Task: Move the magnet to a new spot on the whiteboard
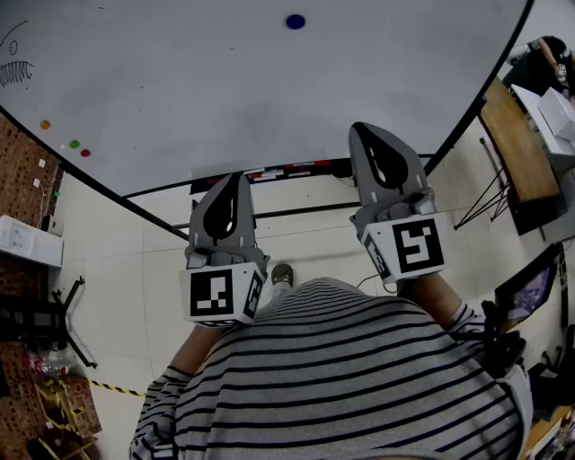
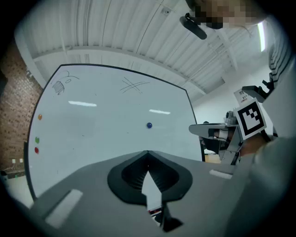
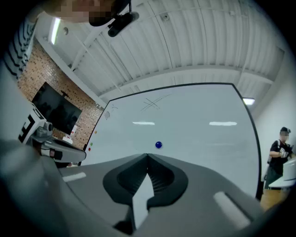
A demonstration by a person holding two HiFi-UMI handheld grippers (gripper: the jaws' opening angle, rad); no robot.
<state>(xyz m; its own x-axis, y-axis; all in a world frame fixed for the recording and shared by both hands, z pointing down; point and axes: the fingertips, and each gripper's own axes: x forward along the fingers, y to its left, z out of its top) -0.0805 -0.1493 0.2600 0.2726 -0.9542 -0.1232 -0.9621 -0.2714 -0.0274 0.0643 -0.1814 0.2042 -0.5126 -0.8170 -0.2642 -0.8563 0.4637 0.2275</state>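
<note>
Blue magnet [image 1: 295, 21] sits alone high on the whiteboard [image 1: 225, 90], stuck flat, well apart from both grippers and not yet touched. Right gripper [image 1: 359, 128] is the nearer one, and in its own view the magnet shows just above the tip line, so it looks like the better one to use. Its fingers [image 3: 199, 208] are clenched tip to tip with nothing between them. Left gripper [image 1: 241, 178] hangs lower and further back, its fingers [image 2: 92, 194] also pressed together and empty. The step in hand reads as the reach, with the task barely begun. To do it well: spread the right fingers before arriving, come in square to the board, keep the magnet centred between the tips, and pinch its sides rather than its face. Then peel or slide it off gently so it doesn't snap back or skid. Keep the left gripper clear. Three small coloured magnets [image 1: 74, 144] sit at the board's left edge, far from the target. The marker tray [image 1: 287, 169] runs under the board's lower edge. Plenty of bare board around the magnet for a new spot.
</note>
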